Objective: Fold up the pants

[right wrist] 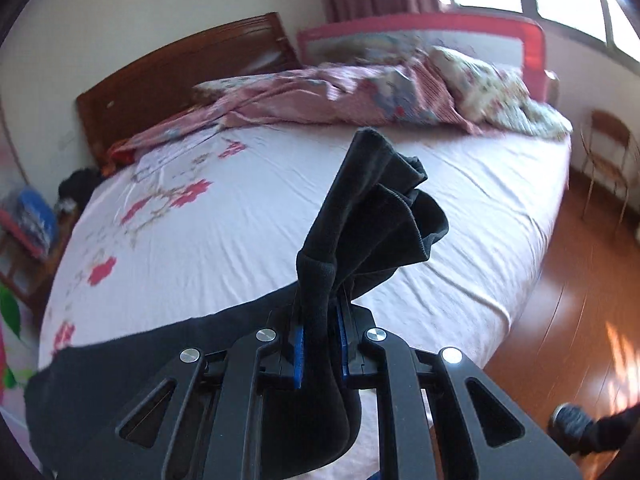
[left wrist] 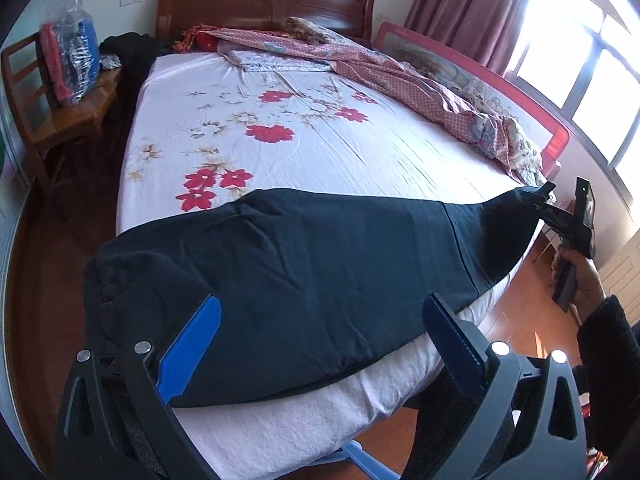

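Dark navy pants (left wrist: 304, 256) lie across the near edge of the bed, waist end at the left. My left gripper (left wrist: 320, 320) is open, its blue pads on either side of the near hem, holding nothing. My right gripper (right wrist: 320, 344) is shut on the bunched leg ends of the pants (right wrist: 372, 216), which stick up out of the jaws. In the left wrist view the right gripper (left wrist: 540, 196) holds that end lifted at the bed's right edge.
The bed (left wrist: 320, 132) has a white floral sheet. A pink quilt (left wrist: 400, 68) is heaped along its far right side by a red bed rail (left wrist: 520, 96). A wooden chair (left wrist: 52, 100) with bagged items stands at the left. Wooden floor (right wrist: 580, 300) lies to the right.
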`<state>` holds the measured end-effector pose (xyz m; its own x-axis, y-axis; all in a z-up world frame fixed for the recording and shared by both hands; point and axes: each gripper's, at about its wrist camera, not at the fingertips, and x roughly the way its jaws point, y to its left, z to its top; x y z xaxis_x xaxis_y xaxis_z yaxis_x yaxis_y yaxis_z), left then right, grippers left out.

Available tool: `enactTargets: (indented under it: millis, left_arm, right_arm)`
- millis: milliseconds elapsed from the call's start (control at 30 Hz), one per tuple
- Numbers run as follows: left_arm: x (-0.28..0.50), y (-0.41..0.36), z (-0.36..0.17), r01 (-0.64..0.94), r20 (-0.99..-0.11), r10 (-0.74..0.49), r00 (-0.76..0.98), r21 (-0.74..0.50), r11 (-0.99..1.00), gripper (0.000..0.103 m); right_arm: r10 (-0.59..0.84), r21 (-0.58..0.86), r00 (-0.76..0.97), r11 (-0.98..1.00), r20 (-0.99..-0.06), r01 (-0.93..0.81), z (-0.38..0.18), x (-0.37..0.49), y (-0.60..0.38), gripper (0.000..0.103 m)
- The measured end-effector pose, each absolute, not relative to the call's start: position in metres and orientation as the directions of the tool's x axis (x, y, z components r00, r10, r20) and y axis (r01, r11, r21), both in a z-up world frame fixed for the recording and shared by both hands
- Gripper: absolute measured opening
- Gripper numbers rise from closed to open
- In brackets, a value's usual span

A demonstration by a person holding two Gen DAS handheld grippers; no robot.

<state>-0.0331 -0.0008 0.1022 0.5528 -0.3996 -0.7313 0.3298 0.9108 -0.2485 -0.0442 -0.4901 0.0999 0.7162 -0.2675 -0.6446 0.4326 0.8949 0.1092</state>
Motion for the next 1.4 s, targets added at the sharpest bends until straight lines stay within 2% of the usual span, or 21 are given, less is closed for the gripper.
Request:
enactTargets:
  millis: [133, 233, 367, 433, 500, 567, 667, 767, 833, 867, 933, 1000, 1033, 1067, 1133, 1167, 1233, 1333, 1400]
  left_arm:
    - [-0.028, 0.020, 0.101, 0.273, -0.725, -0.373, 0.579, -0.259, 0.926, 0.101]
    - [-0.026, 0.034, 0.100, 0.238, -0.723, -0.361, 0.589, -0.271, 0.932, 0.101]
    - [-0.025, 0.048, 0.091, 0.195, -0.735, -0.342, 0.586, -0.282, 0.939, 0.101]
    - [-0.025, 0.053, 0.087, 0.182, -0.740, -0.345, 0.577, -0.295, 0.938, 0.101]
    - [-0.026, 0.057, 0.085, 0.170, -0.740, -0.342, 0.579, -0.301, 0.938, 0.101]
    - [-0.028, 0.062, 0.085, 0.164, -0.733, -0.335, 0.591, -0.298, 0.940, 0.101]
    - [-0.027, 0.064, 0.083, 0.160, -0.736, -0.333, 0.590, -0.298, 0.941, 0.101]
    - [-0.023, 0.063, 0.077, 0.152, -0.747, -0.342, 0.571, -0.314, 0.937, 0.101]
    - [-0.022, 0.062, 0.073, 0.152, -0.751, -0.350, 0.560, -0.322, 0.934, 0.101]
    - [-0.020, 0.061, 0.072, 0.150, -0.757, -0.346, 0.554, -0.318, 0.936, 0.101]
    - [-0.018, 0.063, 0.071, 0.148, -0.763, -0.342, 0.549, -0.313, 0.938, 0.101]
    - [-0.020, 0.067, 0.075, 0.142, -0.757, -0.337, 0.561, -0.313, 0.939, 0.101]
    - [-0.020, 0.070, 0.076, 0.137, -0.753, -0.332, 0.568, -0.311, 0.940, 0.101]
    - [-0.021, 0.073, 0.076, 0.131, -0.751, -0.328, 0.573, -0.311, 0.941, 0.101]
    - [-0.020, 0.077, 0.074, 0.120, -0.753, -0.334, 0.568, -0.325, 0.938, 0.101]
    - [-0.019, 0.077, 0.073, 0.120, -0.752, -0.342, 0.564, -0.335, 0.935, 0.101]
    - [-0.018, 0.075, 0.071, 0.121, -0.747, -0.356, 0.561, -0.351, 0.929, 0.101]
    - [-0.019, 0.074, 0.071, 0.125, -0.747, -0.351, 0.564, -0.343, 0.931, 0.101]
    - [-0.020, 0.076, 0.072, 0.124, -0.750, -0.343, 0.566, -0.334, 0.934, 0.101]
  right_arm:
    - [-0.267, -0.068, 0.741, 0.955, -0.616, 0.288, 0.108, -0.036, -0.406, 0.012]
    - [-0.277, -0.251, 0.757, 0.956, -0.591, 0.153, 0.091, -0.032, -0.331, 0.012]
    - [-0.253, -0.430, 0.732, 0.901, -0.633, -0.061, 0.028, -0.029, -0.244, 0.012]
    - [-0.308, -0.566, 0.698, 0.807, -0.647, -0.168, -0.022, -0.029, -0.209, 0.012]
    - [-0.362, -0.663, 0.722, 0.727, -0.590, -0.177, -0.043, -0.037, -0.199, 0.012]
    - [-0.364, -0.655, 0.726, 0.740, -0.583, -0.154, -0.032, -0.038, -0.201, 0.012]
    - [-0.366, -0.683, 0.773, 0.721, -0.517, -0.115, -0.008, -0.045, -0.202, 0.012]
    - [-0.325, -0.699, 0.801, 0.698, -0.504, -0.157, -0.001, -0.056, -0.188, 0.012]
    - [-0.327, -0.718, 0.758, 0.647, -0.565, -0.256, -0.022, -0.059, -0.178, 0.012]
    - [-0.337, -0.702, 0.707, 0.640, -0.621, -0.312, -0.036, -0.058, -0.177, 0.016]
    - [-0.330, -0.713, 0.721, 0.626, -0.609, -0.315, -0.036, -0.066, -0.177, 0.019]
    - [-0.248, -0.639, 0.713, 0.685, -0.656, -0.350, -0.012, -0.077, -0.180, 0.025]
    - [-0.185, -0.580, 0.720, 0.735, -0.669, -0.350, 0.007, -0.083, -0.185, 0.032]
    - [-0.104, -0.503, 0.735, 0.791, -0.670, -0.347, 0.028, -0.089, -0.193, 0.043]
    - [-0.031, -0.330, 0.717, 0.901, -0.696, -0.281, 0.056, -0.078, -0.224, 0.047]
    - [-0.073, -0.291, 0.711, 0.937, -0.700, -0.190, 0.062, -0.064, -0.246, 0.047]
    - [-0.232, -0.358, 0.724, 0.934, -0.649, -0.021, 0.064, -0.041, -0.275, 0.047]
    - [-0.303, -0.391, 0.680, 0.920, -0.668, 0.026, 0.040, -0.008, -0.290, 0.047]
    - [-0.266, -0.394, 0.628, 0.917, -0.731, -0.070, 0.007, 0.003, -0.276, 0.047]
